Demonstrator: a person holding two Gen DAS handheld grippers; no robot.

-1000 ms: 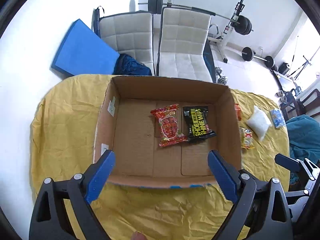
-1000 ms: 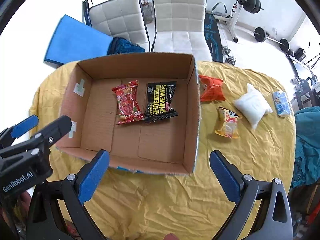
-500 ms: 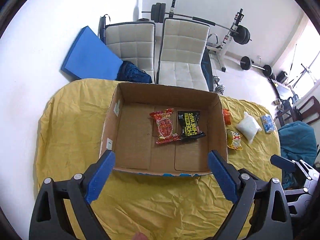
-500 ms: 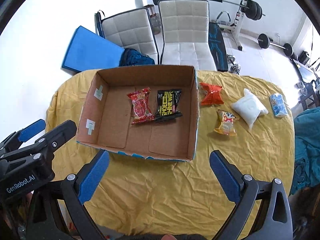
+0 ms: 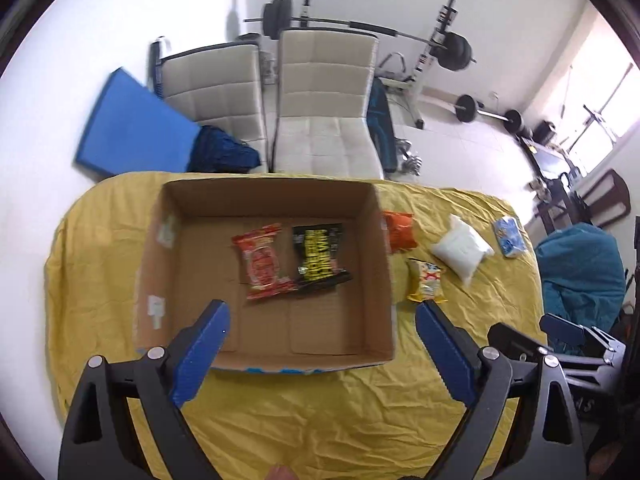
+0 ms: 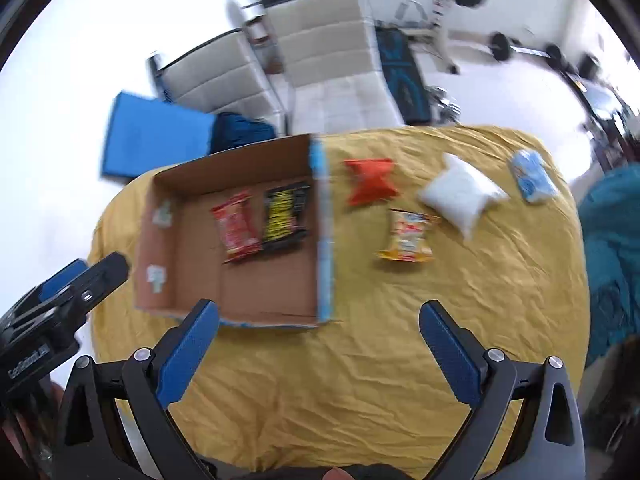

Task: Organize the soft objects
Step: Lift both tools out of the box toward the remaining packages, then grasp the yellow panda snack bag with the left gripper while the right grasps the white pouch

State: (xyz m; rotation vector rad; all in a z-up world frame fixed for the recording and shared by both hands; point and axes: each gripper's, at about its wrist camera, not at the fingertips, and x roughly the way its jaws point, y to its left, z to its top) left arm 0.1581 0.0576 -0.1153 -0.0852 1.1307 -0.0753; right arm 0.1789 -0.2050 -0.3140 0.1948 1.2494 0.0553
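Bare yellow cloth (image 6: 360, 380) before the cardboard box (image 6: 325, 240), upright walls around its open top.

Table cover: we see a creased yellow cloth (image 5: 320, 420) spread over the whole tabletop.
Chairs: we count two pale quilted chairs (image 5: 328, 92) standing side by side just behind the table's far edge.
Mat: we see a blue mat (image 5: 132, 128) leaning at the white wall, left of the chairs.
Dark blue bundle: we see a dark blue fabric heap (image 5: 222, 154) between mat and chairs.
Gym gear: we spot a barbell rack (image 5: 440, 48) behind the chairs and a loose barbell (image 5: 488, 114) on the floor to its right.
Right edge: we see teal fabric (image 5: 580, 268) beside the table.
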